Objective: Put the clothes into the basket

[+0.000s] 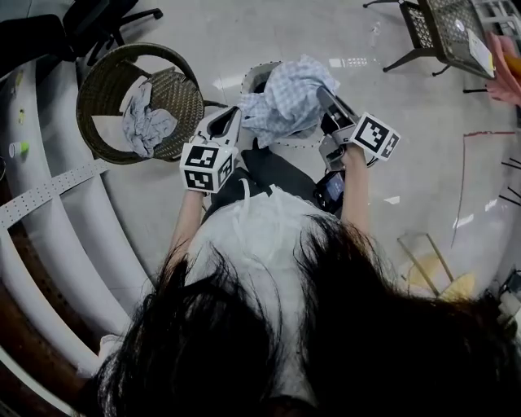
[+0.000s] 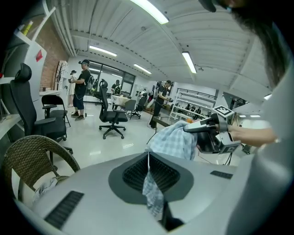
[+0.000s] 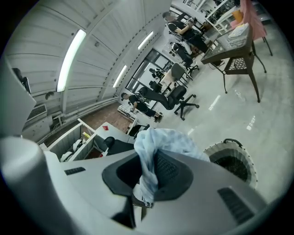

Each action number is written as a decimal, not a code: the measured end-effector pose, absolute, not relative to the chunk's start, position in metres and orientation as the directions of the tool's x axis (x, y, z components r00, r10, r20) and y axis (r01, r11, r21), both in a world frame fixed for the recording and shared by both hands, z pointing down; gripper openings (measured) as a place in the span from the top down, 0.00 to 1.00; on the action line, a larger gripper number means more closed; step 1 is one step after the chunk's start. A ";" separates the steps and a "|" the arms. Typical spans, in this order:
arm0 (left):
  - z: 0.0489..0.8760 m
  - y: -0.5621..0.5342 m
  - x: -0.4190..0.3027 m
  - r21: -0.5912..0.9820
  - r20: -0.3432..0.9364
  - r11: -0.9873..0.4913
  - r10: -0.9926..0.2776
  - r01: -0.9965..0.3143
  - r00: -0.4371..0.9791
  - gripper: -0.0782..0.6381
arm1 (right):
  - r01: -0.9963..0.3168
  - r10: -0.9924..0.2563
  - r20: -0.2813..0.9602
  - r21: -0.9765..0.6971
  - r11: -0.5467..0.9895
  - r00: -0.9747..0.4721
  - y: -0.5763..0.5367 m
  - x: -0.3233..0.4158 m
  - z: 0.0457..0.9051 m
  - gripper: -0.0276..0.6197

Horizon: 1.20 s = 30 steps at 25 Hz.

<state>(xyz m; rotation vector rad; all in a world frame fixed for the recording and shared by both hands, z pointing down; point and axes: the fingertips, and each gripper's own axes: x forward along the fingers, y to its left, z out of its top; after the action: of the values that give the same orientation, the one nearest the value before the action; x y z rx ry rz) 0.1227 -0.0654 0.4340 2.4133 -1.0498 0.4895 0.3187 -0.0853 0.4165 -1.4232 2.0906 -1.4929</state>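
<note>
Two grippers, left gripper point(image 1: 236, 116) and right gripper point(image 1: 324, 94), each clamping the blue checked cloth point(image 1: 286, 99), holding it above white basket point(image 1: 256, 75).

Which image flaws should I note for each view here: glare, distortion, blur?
Head view: fisheye bend, light reflections on the glossy floor, hair soft and filling the bottom. Left gripper view: dark corners, curved ceiling lights, checked cloth sharp. Right gripper view: tilted, light strip blown out.
</note>
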 end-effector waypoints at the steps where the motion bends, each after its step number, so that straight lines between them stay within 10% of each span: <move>1: 0.436 -0.068 0.129 0.270 0.492 -0.607 -0.580 -0.747 0.649 0.86 | -0.583 -0.782 0.354 -0.813 0.014 -0.512 -0.086 0.323 0.422 0.86; 30: 0.574 -0.103 0.214 0.349 0.645 -0.661 -0.344 -0.664 0.682 0.86 | -0.669 -0.423 0.809 -0.580 -0.465 -0.408 -0.046 0.387 0.746 0.86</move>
<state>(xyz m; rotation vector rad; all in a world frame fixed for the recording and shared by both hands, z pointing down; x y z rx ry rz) 0.2136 -0.1033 0.5735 2.3171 -0.7726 0.7285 0.3868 -0.0458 0.7464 -1.7915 1.6997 -2.2285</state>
